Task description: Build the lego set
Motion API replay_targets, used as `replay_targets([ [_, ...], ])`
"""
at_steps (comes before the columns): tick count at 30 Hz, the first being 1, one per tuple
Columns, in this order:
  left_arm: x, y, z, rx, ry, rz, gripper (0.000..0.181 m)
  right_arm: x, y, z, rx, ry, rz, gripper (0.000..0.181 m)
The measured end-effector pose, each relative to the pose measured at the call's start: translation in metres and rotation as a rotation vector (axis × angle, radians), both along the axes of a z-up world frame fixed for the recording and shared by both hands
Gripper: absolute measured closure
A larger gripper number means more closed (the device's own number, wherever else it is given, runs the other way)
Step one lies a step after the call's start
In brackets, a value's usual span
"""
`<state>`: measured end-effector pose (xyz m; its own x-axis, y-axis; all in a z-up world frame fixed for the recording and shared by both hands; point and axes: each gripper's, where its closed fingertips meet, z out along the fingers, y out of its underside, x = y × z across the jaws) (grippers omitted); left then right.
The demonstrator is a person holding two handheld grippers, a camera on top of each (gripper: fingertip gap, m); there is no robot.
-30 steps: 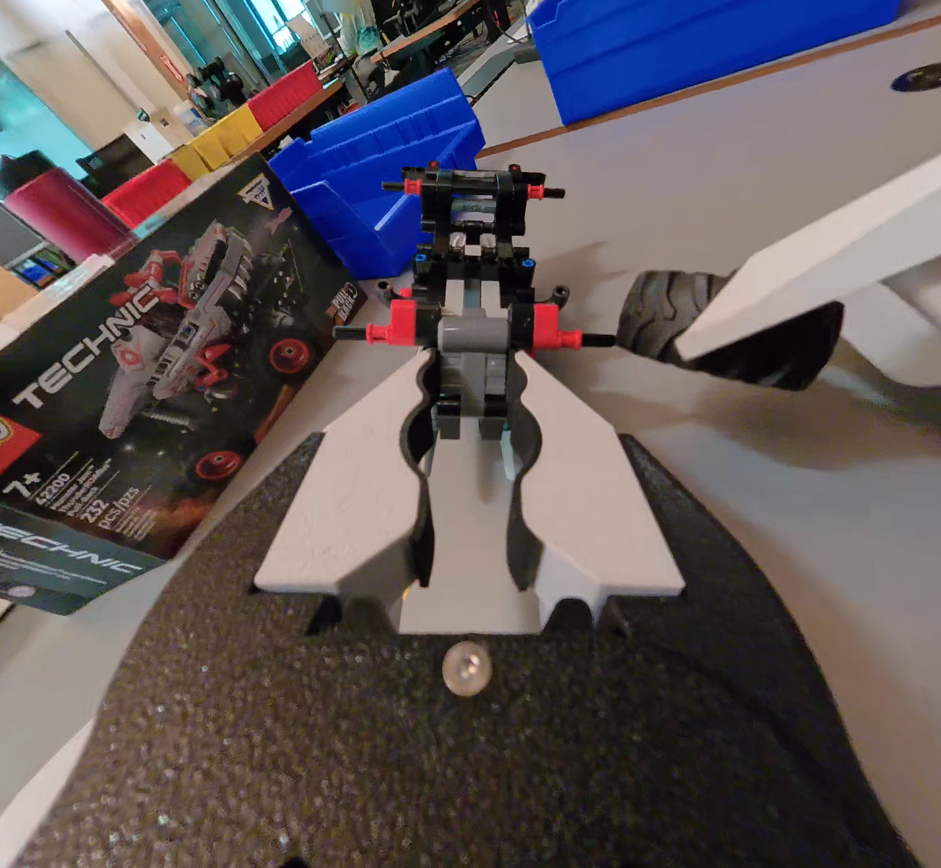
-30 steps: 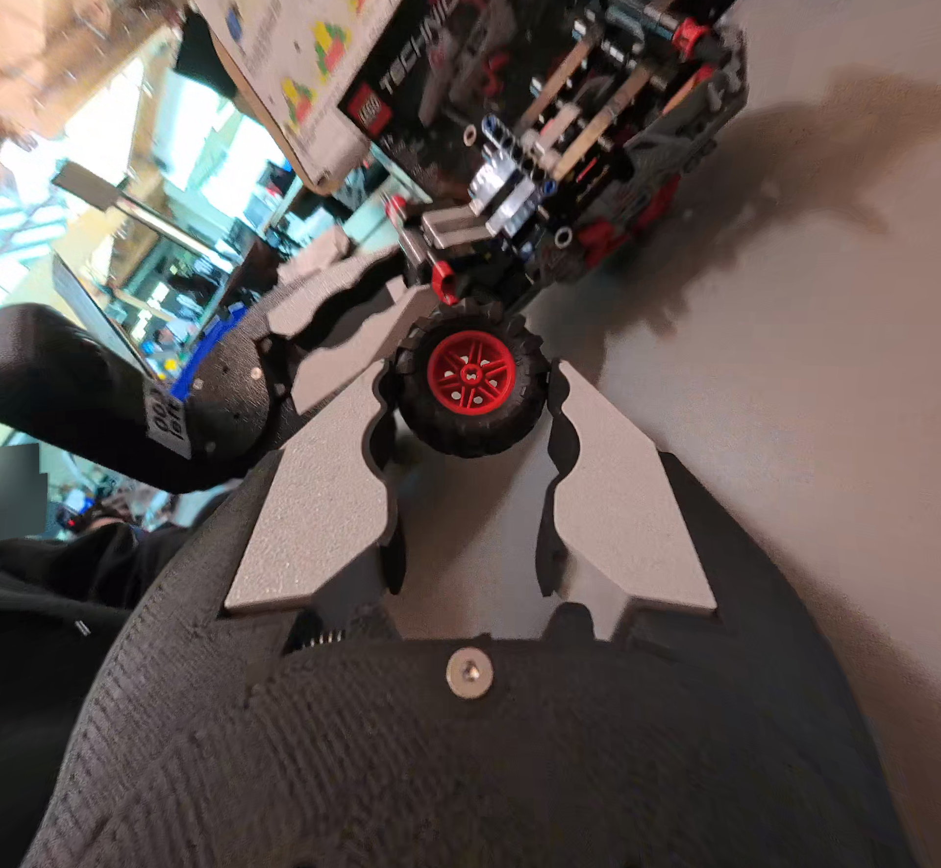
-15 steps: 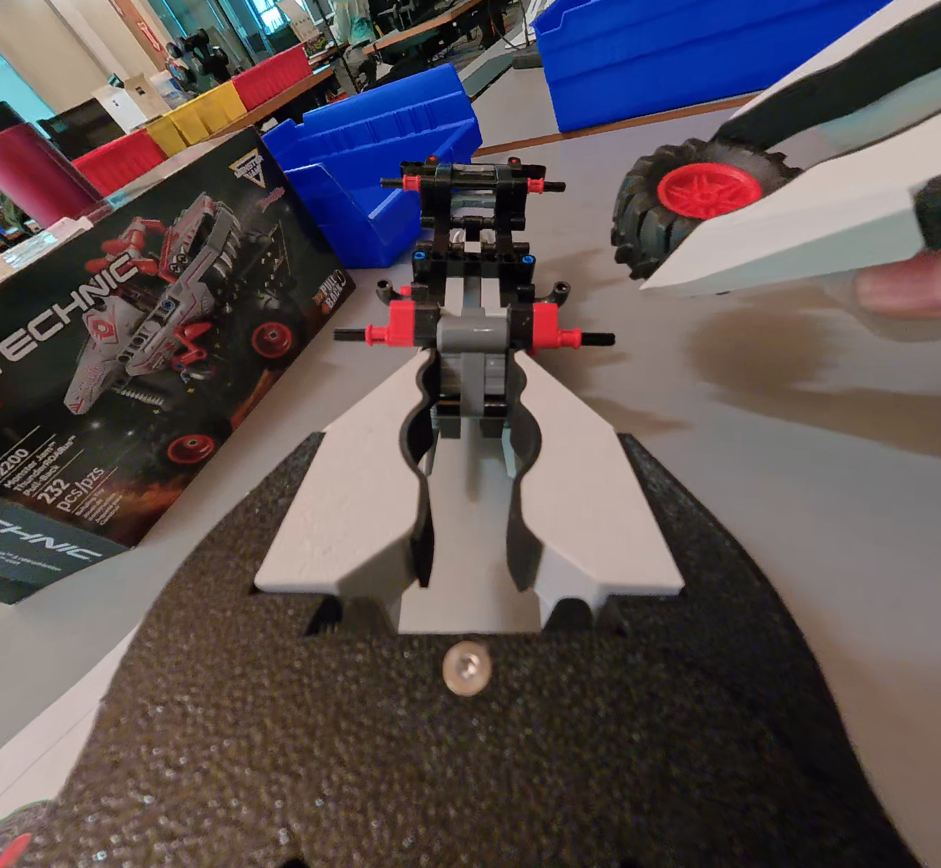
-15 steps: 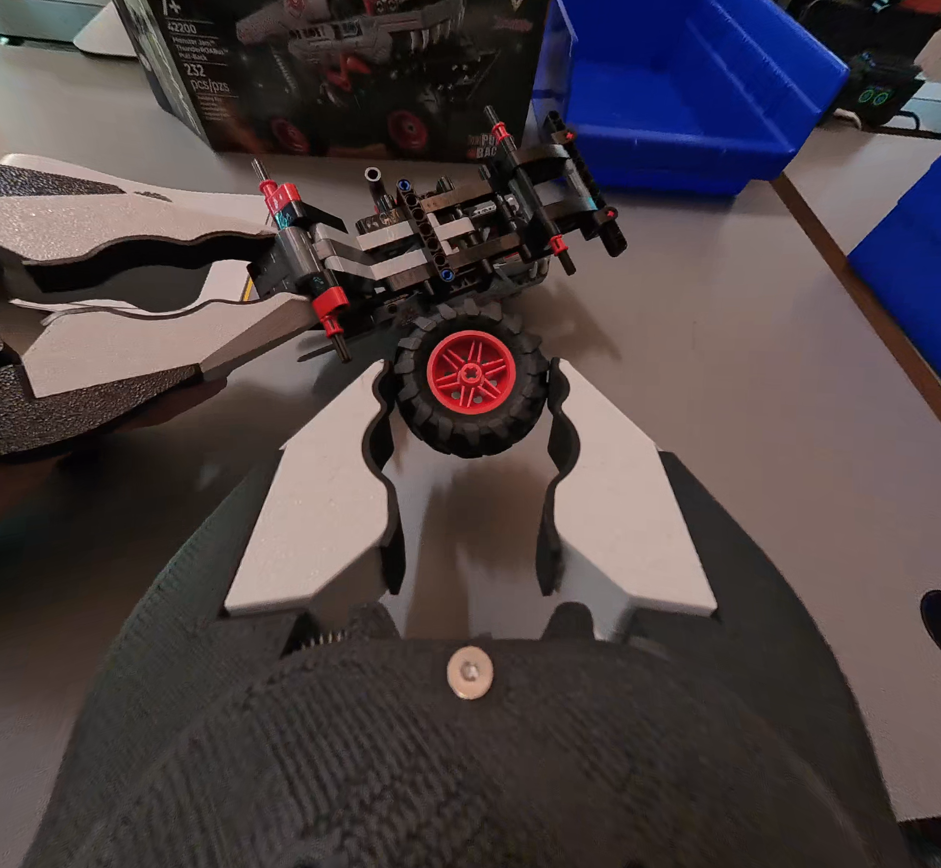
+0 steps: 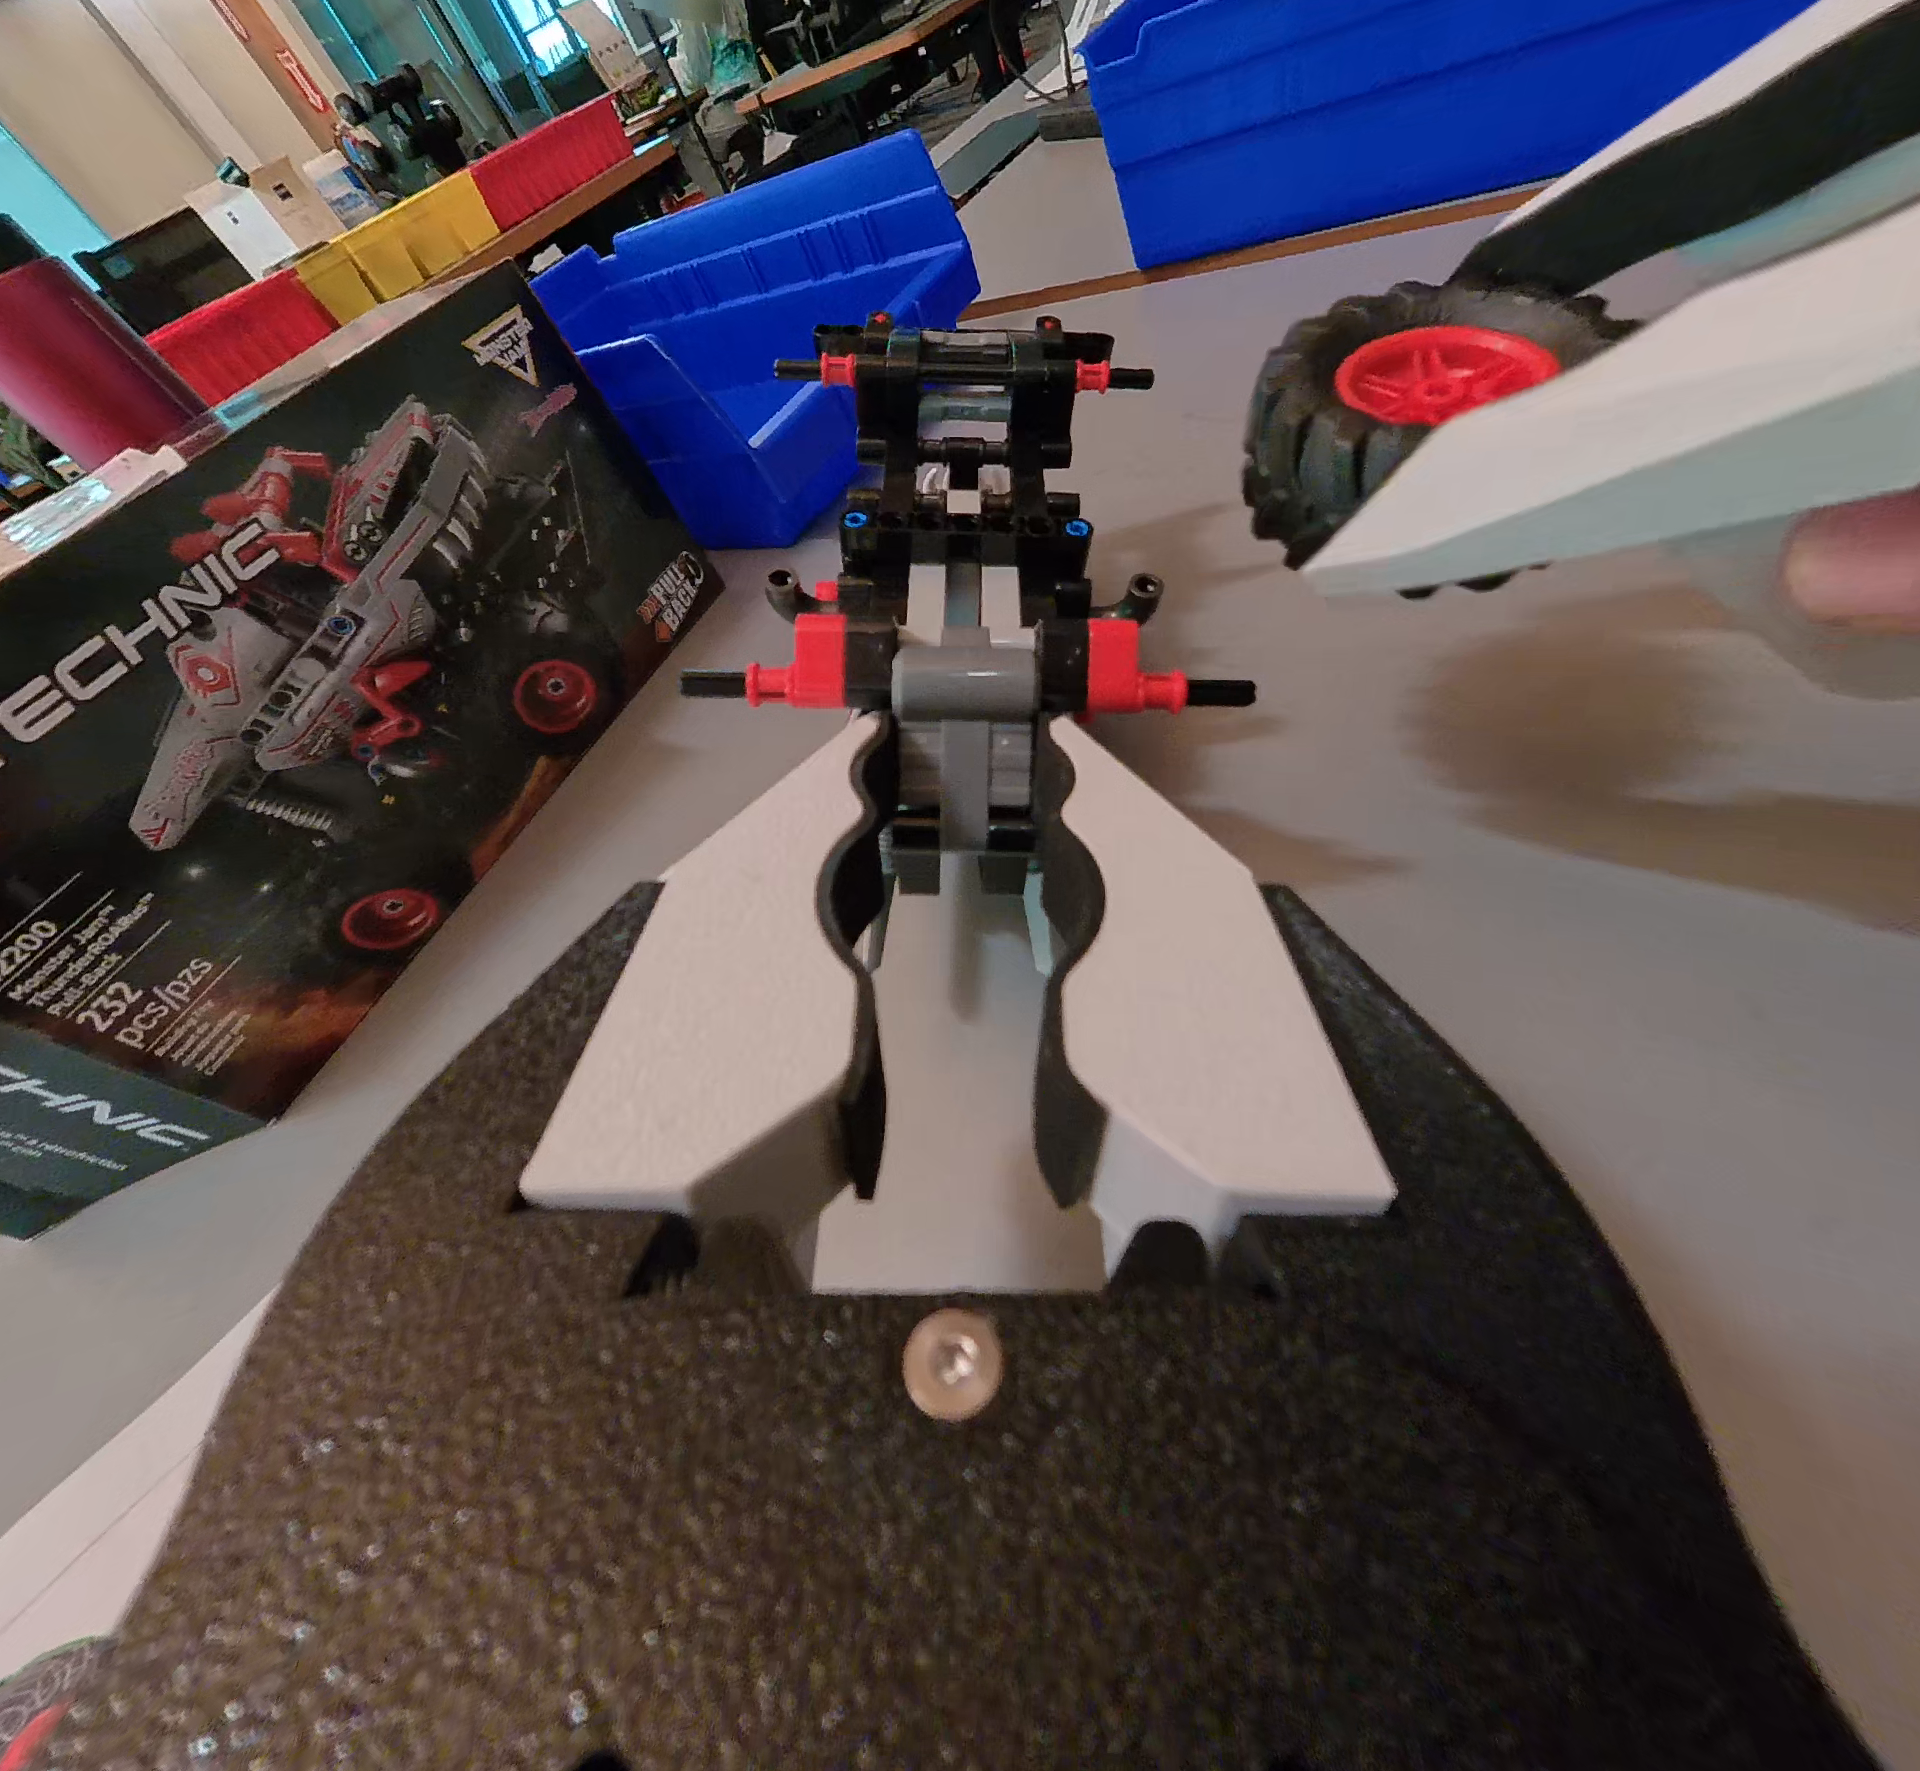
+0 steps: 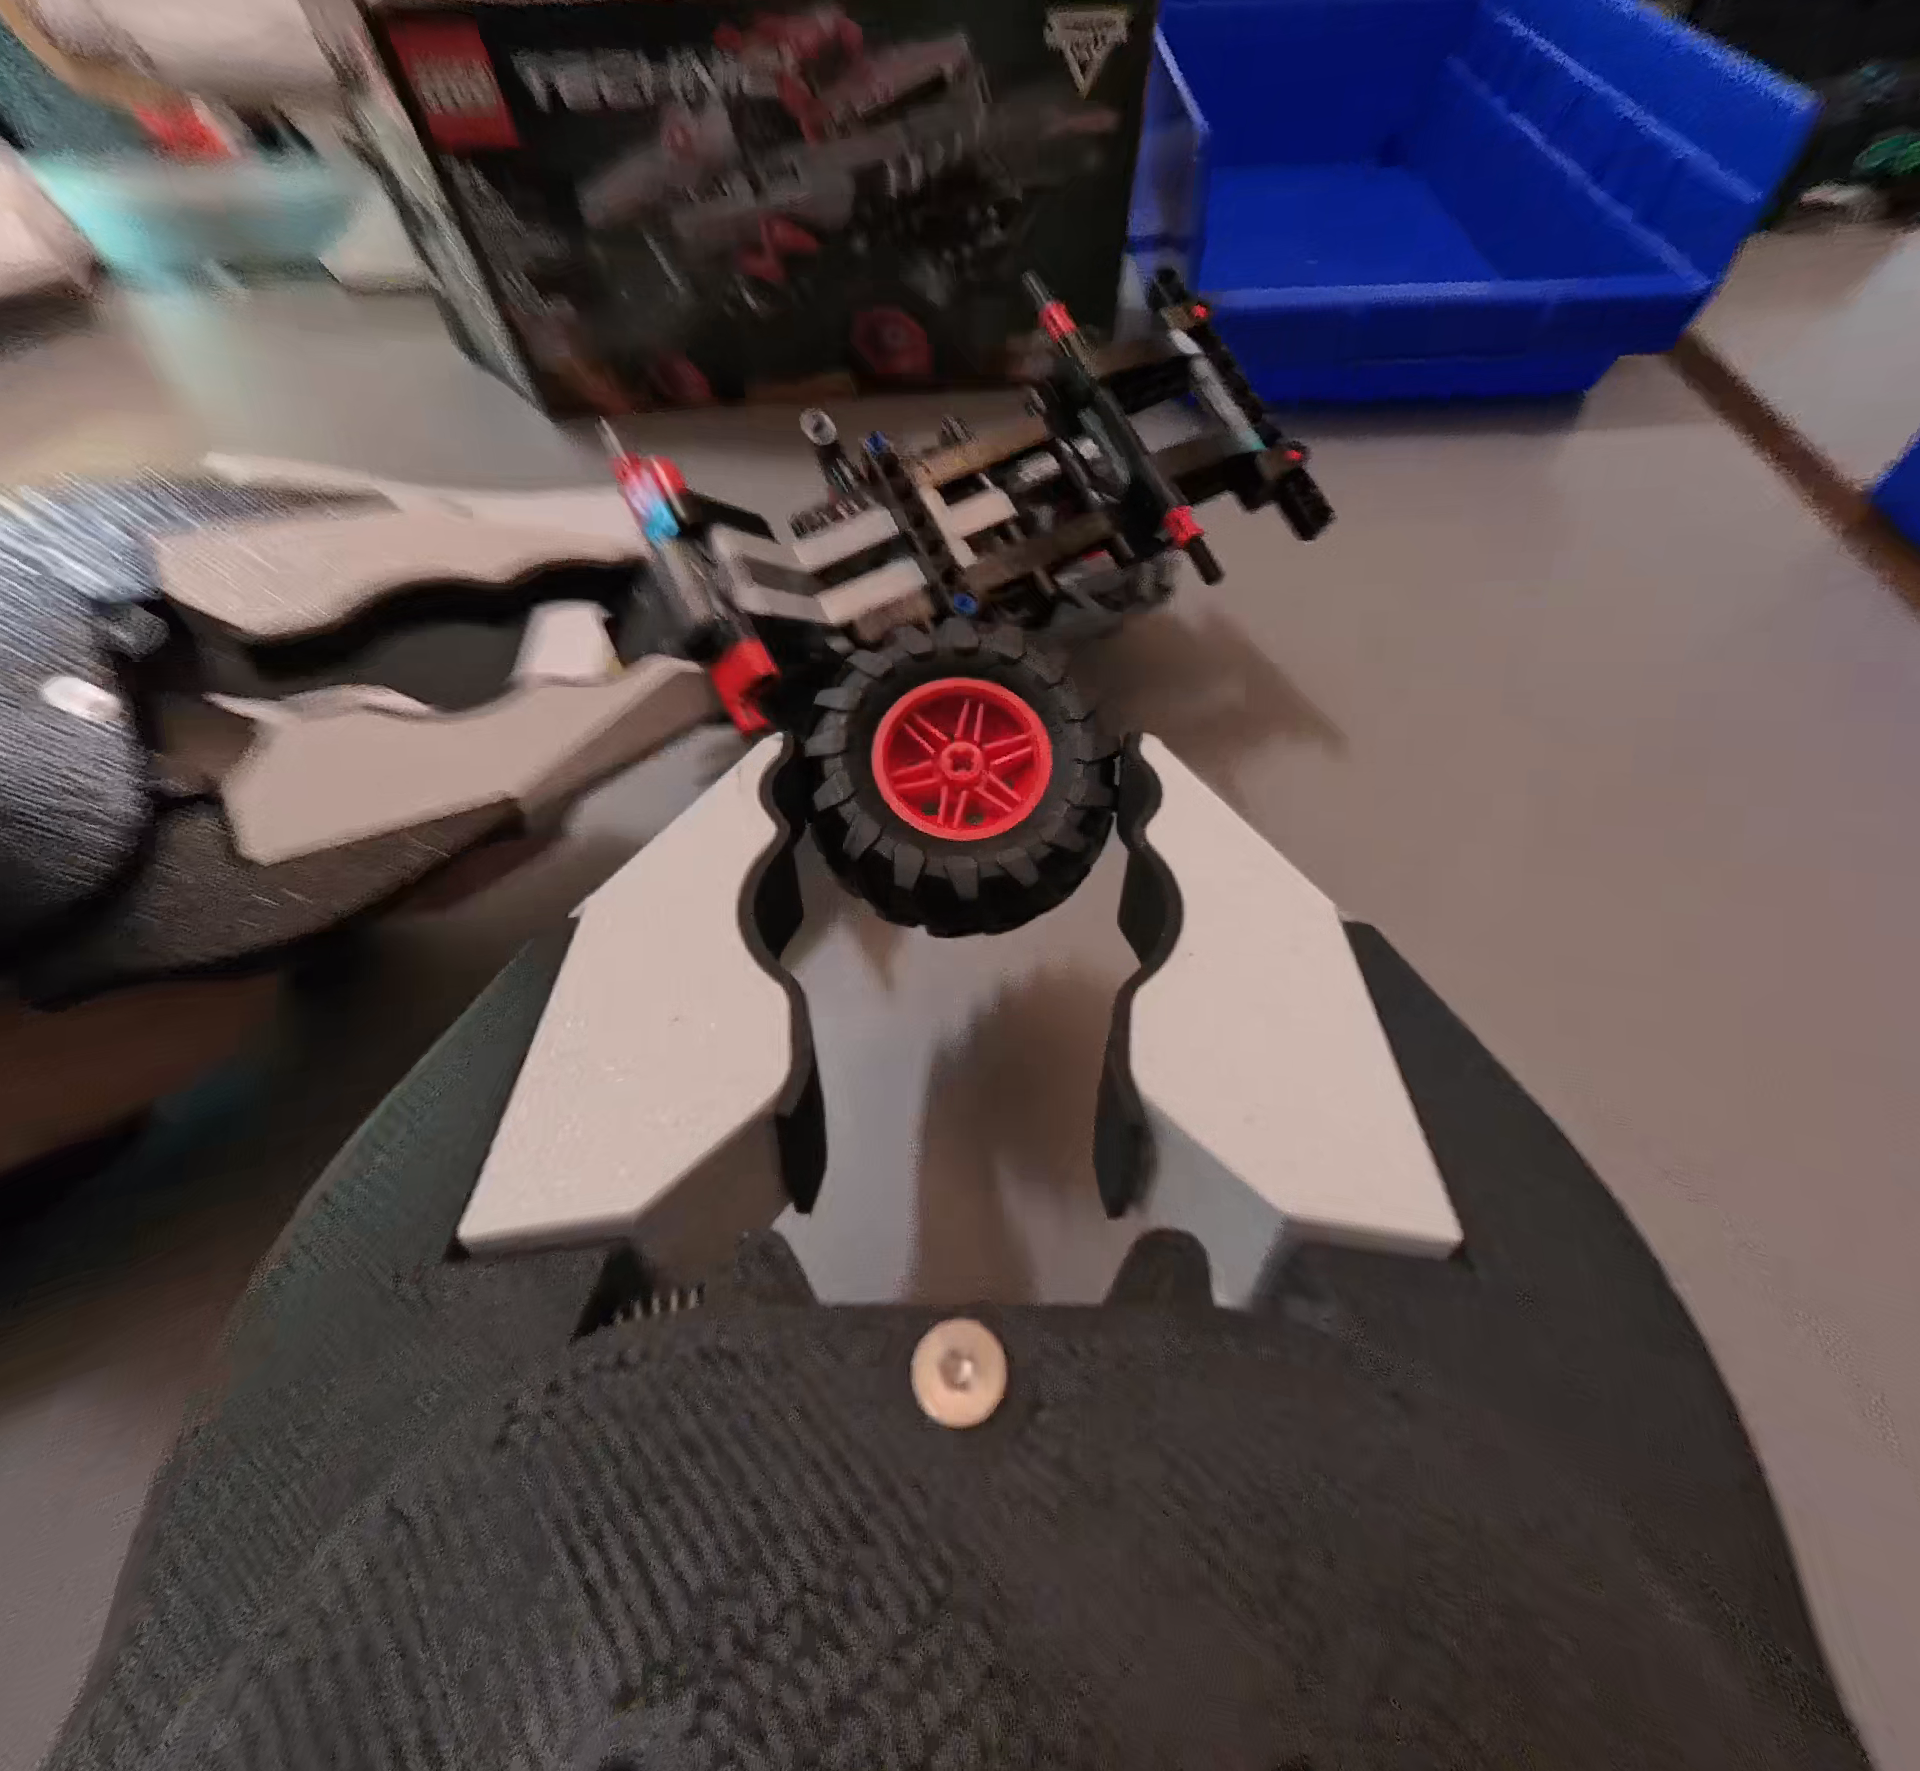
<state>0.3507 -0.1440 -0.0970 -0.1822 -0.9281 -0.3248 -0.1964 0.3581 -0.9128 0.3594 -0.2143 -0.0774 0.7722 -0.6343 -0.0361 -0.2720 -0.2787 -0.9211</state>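
My left gripper (image 5: pixel 961 791) is shut on the grey rear end of a black, grey and red chassis (image 5: pixel 966 516) and holds it level above the table, with bare black axles sticking out on both sides. My right gripper (image 6: pixel 961 786) is shut on a black tyre with a red rim (image 6: pixel 961 771). In the left wrist view the wheel (image 5: pixel 1423 412) hangs to the right of the chassis, apart from the front right axle tip (image 5: pixel 1231 691). In the right wrist view the chassis (image 6: pixel 1039 516) sits just behind the wheel, and the left gripper (image 6: pixel 644 641) comes in from the left.
The set's box (image 5: pixel 260 672) stands on the table at left. A small blue bin (image 5: pixel 769 381) sits behind the chassis and a larger blue bin (image 5: pixel 1455 59) at back right. Red and yellow bins (image 5: pixel 416 235) stand on a far table.
My right gripper with the wheel has swung round from beside the chassis to face its side, red rim toward me. The left gripper keeps the chassis nearly still.
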Motion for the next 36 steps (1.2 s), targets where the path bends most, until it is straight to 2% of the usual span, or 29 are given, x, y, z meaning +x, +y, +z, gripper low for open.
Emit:
replay_targets([
  [4,0.0,-0.001,0.001,0.009,-0.003,-0.006,0.158,-0.021,0.018,0.011,0.442,0.328,0.108,0.122],
  [7,0.0,-0.004,0.002,-0.006,0.004,-0.011,0.158,-0.028,0.022,0.009,0.687,0.54,0.126,0.122],
  [10,-0.001,-0.006,0.005,0.005,0.003,-0.003,0.158,-0.028,0.023,0.019,0.942,0.73,0.156,0.122],
  [16,0.0,-0.006,0.012,-0.002,-0.008,0.023,0.158,-0.017,0.016,0.021,1.208,0.897,0.092,0.122],
  [19,0.001,-0.003,0.016,0.002,-0.017,0.037,0.158,-0.016,0.017,0.021,1.264,0.945,0.061,0.122],
  [22,0.003,0.0,0.016,-0.03,-0.014,0.038,0.158,-0.017,0.021,0.011,1.197,0.932,0.029,0.122],
  [27,0.004,0.0,0.017,-0.035,-0.011,0.038,0.158,-0.02,0.026,0.003,1.198,0.967,0.018,0.122],
  [36,0.003,-0.001,0.015,-0.02,-0.015,0.041,0.158,-0.032,0.039,0.002,1.168,1.008,0.094,0.122],
])
